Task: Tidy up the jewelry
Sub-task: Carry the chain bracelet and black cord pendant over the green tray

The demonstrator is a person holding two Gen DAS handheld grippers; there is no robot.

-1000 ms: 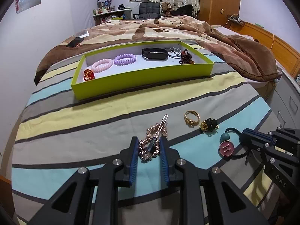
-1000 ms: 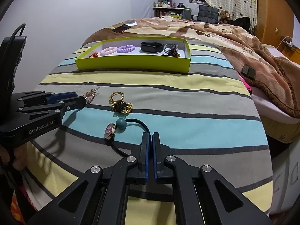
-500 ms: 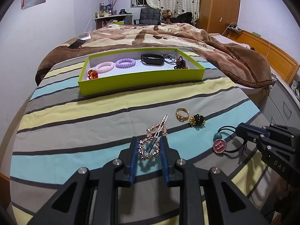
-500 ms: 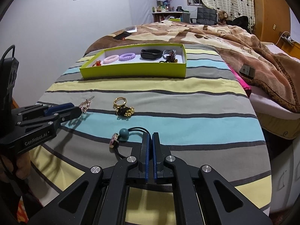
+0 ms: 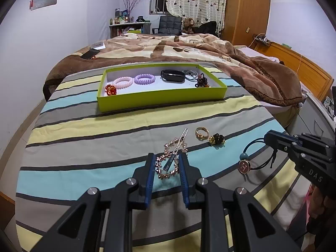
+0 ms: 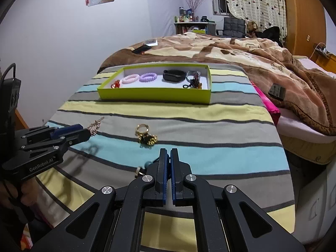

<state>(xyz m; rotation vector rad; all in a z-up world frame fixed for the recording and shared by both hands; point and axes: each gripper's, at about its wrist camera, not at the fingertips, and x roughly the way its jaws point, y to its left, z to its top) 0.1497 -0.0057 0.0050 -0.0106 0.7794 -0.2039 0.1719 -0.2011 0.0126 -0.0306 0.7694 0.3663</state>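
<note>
My left gripper is shut on a rose-gold beaded hair clip and holds it above the striped bedspread; it also shows in the right wrist view. My right gripper is shut on the black hair tie with a teal bead and pink charm, lifted off the bed. A gold ring and a black-and-gold piece lie on the bed between the grippers. The lime-green tray beyond holds pink and purple coil ties, a black band and other pieces.
A brown blanket is bunched to the right of and behind the tray. A phone lies on the far left of the bed. The bed's right edge drops off near a grey cabinet.
Both grippers have risen and drawn back from the bed. The hair clip came up with the left one, and the hair tie with the right one.
</note>
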